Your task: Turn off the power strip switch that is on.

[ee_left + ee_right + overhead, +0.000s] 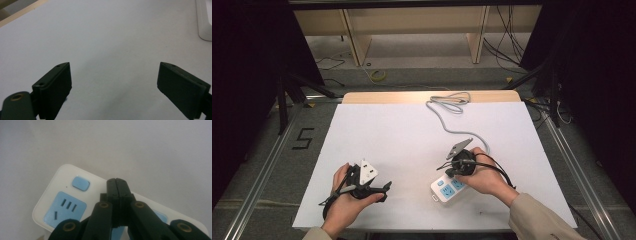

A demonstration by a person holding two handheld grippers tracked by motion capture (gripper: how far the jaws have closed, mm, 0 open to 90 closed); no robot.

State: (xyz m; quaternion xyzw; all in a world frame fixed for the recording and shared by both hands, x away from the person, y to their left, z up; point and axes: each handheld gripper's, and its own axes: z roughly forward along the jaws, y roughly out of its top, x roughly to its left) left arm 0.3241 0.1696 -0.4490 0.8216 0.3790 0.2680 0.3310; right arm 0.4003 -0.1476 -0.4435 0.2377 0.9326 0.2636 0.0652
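A white power strip (445, 190) with blue sockets lies near the table's front right, and its grey cable (446, 124) runs off toward the far edge. My right gripper (448, 173) hovers over the strip, jaws shut with nothing between them. In the right gripper view its closed tip (117, 183) is above the strip (53, 187), beside a blue switch (80, 183) and a blue socket (65, 209). My left gripper (384, 191) is held low at the front left, open, pointing right. In the left gripper view, a corner of the strip (205, 22) shows beyond the wide-open left gripper (113, 72).
The white table top (412, 135) has a wooden strip (412, 96) along its far edge, where the cable coils. Metal frame rails run along both sides. Beyond the table are a wooden shelf unit and loose cables on the floor.
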